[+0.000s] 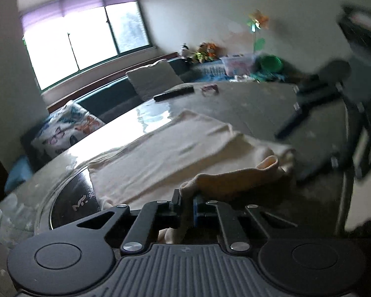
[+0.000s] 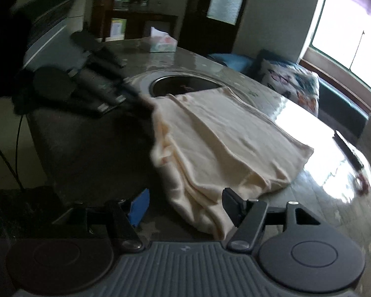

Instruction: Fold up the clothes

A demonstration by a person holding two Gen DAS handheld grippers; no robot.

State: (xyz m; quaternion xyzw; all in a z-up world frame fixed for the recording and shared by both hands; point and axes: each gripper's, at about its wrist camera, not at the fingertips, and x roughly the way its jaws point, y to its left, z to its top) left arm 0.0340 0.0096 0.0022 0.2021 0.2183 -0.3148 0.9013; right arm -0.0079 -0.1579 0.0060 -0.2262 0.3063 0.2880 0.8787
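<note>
Glossy table (image 1: 247,104), cream garment (image 1: 160,156) edge pinched in left claw (image 1: 186,206)

I read the left wrist view from low over the near edge of the table (image 1: 272,99), close to the cream garment (image 1: 165,153), facing across the table toward the window (image 1: 86,37). The right wrist view sits at the table's adjacent edge, equally close, facing along the garment (image 2: 222,136) toward the tissue box (image 2: 162,43). Both views share the garment, the table's round inset (image 2: 183,86) and the window.
</note>
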